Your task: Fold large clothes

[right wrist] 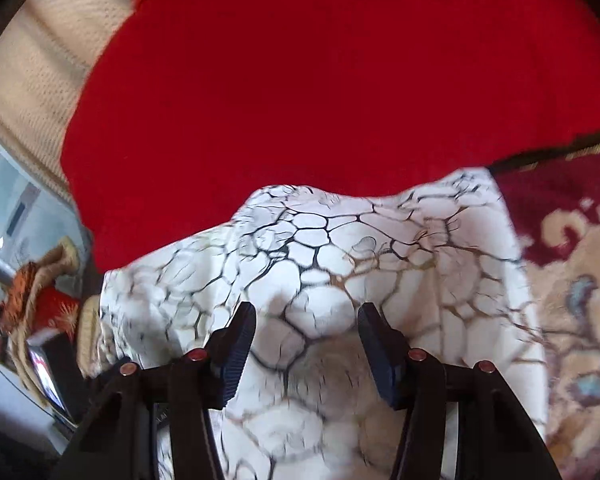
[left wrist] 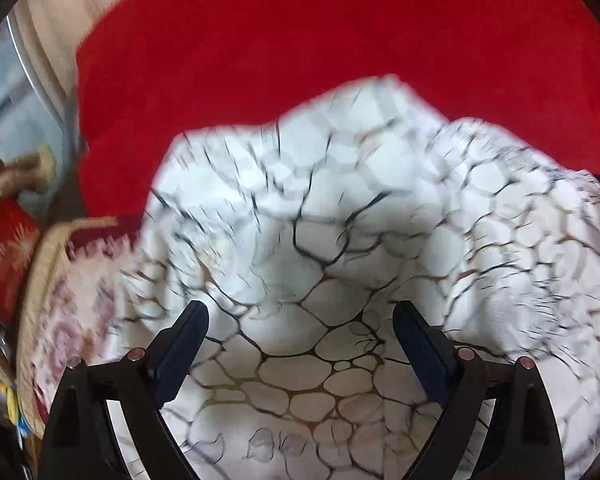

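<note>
A large white cloth with a black and gold cracked-stone print (left wrist: 340, 208) lies crumpled on a red blanket (left wrist: 300, 40). My left gripper (left wrist: 300, 316) hovers low over the cloth's near part, its jaws wide apart, and the fabric lies flat beneath them. The same cloth (right wrist: 340, 240) fills the lower half of the right wrist view. My right gripper (right wrist: 308, 316) stands over it with the jaws about half apart. A soft hump of fabric rises between its dark blue pads (right wrist: 240, 344), and I see no pinched fold.
The red blanket (right wrist: 320, 80) spreads beyond the cloth. A patterned maroon and beige rug (right wrist: 580, 260) lies to the right, and its fringed edge (left wrist: 48, 280) shows on the left. Red and orange items (right wrist: 40, 304) sit at the far left by a cream woven surface (right wrist: 40, 72).
</note>
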`<state>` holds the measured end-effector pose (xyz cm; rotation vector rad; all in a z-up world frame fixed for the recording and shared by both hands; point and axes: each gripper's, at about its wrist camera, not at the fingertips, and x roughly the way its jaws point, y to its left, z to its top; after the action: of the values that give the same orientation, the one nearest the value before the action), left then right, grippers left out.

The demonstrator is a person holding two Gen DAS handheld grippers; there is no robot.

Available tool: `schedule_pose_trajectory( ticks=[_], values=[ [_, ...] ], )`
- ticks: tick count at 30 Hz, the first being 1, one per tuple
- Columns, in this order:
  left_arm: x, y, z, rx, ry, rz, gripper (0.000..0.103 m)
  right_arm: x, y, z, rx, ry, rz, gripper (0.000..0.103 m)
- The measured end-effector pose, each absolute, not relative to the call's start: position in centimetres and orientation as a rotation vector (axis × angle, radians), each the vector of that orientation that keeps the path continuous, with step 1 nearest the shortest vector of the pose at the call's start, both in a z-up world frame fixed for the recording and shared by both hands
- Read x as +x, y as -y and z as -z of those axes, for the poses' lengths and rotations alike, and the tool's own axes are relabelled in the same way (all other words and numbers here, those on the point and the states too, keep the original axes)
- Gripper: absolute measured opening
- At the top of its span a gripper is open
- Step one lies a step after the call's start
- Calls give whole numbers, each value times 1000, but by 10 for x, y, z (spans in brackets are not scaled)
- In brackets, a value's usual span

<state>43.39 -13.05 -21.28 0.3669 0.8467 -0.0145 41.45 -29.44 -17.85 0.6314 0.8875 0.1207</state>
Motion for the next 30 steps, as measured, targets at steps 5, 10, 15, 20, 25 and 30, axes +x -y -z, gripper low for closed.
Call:
schedule_pose_trajectory(
  ticks=[5, 10, 15, 20, 25, 30],
  values=[
    [395, 132, 186, 370, -712, 46, 93, 369, 297, 151, 489, -804, -85, 57],
    [351, 125, 155, 289, -625, 81, 93, 347, 304, 146, 456, -799, -25, 57],
    [335, 118, 140, 245, -567, 102, 93, 344, 306, 173, 466, -927, 20, 57],
    [340, 121, 142, 229, -543, 119, 93, 353, 305, 205, 497, -1038, 58, 60],
    [342, 120, 141, 225, -538, 113, 93, 354, 306, 204, 490, -1046, 73, 63],
    [345, 123, 145, 234, -552, 102, 93, 356, 304, 205, 481, -1043, 81, 68]
  ],
)
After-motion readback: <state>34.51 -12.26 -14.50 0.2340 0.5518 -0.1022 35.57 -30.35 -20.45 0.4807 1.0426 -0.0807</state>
